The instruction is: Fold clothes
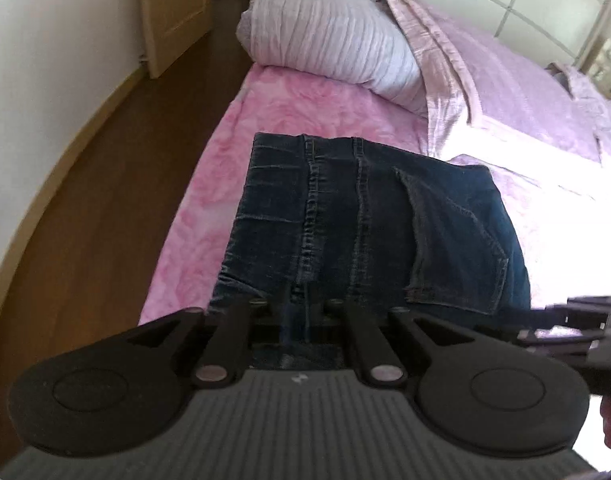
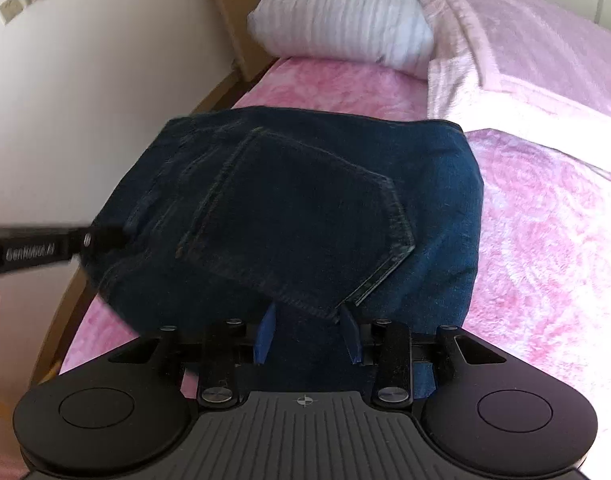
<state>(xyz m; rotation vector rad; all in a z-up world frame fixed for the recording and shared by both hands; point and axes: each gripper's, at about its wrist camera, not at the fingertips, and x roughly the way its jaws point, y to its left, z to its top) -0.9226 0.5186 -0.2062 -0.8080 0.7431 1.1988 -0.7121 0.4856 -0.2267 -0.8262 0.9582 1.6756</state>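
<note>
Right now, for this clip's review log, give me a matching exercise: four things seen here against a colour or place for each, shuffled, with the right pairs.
Things:
1. jeans
2. pillow
3. bed cover
4. floor

Descriptions:
A. brown wood, beside the bed
B. dark blue denim, folded, pocket up
C. pink with a rose pattern
D. pale lilac, ribbed, at the far end of the bed

Pairs: 1-B, 2-D, 3-C, 4-A

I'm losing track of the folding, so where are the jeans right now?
The jeans lie folded on the pink blanket near the bed's left edge, in front of the striped pillow. Both the left gripper and right gripper hold their near edge.
</note>
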